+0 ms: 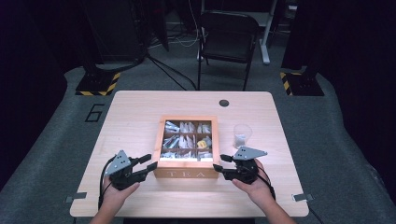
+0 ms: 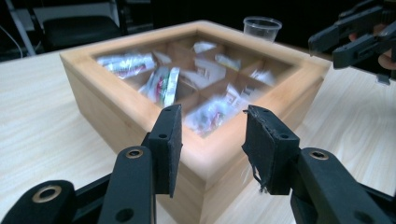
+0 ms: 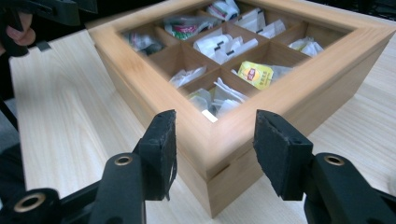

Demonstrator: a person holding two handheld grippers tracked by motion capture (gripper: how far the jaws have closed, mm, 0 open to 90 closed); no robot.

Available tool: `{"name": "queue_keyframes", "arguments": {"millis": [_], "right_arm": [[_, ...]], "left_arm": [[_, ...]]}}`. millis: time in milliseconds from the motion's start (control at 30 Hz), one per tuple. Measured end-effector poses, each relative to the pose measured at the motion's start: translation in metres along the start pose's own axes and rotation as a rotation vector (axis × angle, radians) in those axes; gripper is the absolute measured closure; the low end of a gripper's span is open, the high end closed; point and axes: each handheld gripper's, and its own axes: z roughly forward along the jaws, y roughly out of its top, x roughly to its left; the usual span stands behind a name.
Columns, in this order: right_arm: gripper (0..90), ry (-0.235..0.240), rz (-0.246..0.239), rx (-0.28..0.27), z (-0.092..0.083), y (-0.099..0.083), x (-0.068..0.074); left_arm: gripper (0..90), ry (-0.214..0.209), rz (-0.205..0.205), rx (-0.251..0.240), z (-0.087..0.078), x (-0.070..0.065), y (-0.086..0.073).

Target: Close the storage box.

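Note:
A wooden tea box (image 1: 187, 173) marked TEA stands mid-table, its compartments holding several tea bags, one of them yellow (image 1: 202, 143). My left gripper (image 1: 148, 163) rests at the box's front left corner, and my right gripper (image 1: 219, 162) at its front right corner. In the left gripper view the black jaws (image 2: 212, 126) stand apart on either side of a corner of the box (image 2: 116, 100). The right gripper view shows the same: the jaws (image 3: 215, 135) flank the near corner of the box (image 3: 317, 93). No pad visibly presses on the wood. The yellow bag (image 3: 254, 74) lies in a near compartment.
A clear plastic cup (image 1: 242, 135) stands just right of the box, behind my right gripper. A round cable hole (image 1: 224, 102) sits near the table's far edge. A black chair (image 1: 229, 32) stands beyond the table, with taped stand bases (image 1: 98, 84) on the floor.

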Motion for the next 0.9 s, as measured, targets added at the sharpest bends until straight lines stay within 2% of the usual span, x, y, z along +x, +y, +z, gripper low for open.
{"name": "queue_keyframes", "arguments": {"millis": [233,367,433,533,733,900], "right_arm": [[48.5,-0.007,0.014,-0.018,-0.005,0.0,-0.005],[47.0,-0.015,0.016,-0.018,-0.005,0.0,-0.008],[46.0,-0.023,0.023,-0.019,-0.005,0.0,-0.01],[43.5,-0.029,0.039,-0.023,-0.006,0.0,-0.012],[41.8,-0.07,0.021,-0.032,-0.009,0.0,-0.018],[41.8,-0.094,0.035,-0.026,-0.011,-0.003,-0.023]], "left_arm": [[56.2,0.002,0.012,0.024,0.004,-0.002,-0.001],[55.5,0.011,0.002,0.025,0.004,0.001,-0.002],[54.1,0.018,-0.017,0.019,0.004,0.003,-0.001],[52.4,0.036,-0.03,0.017,0.003,0.006,-0.001],[49.8,0.089,-0.059,0.01,0.001,0.016,-0.002],[49.6,0.118,-0.074,0.003,-0.001,0.025,-0.005]]}}
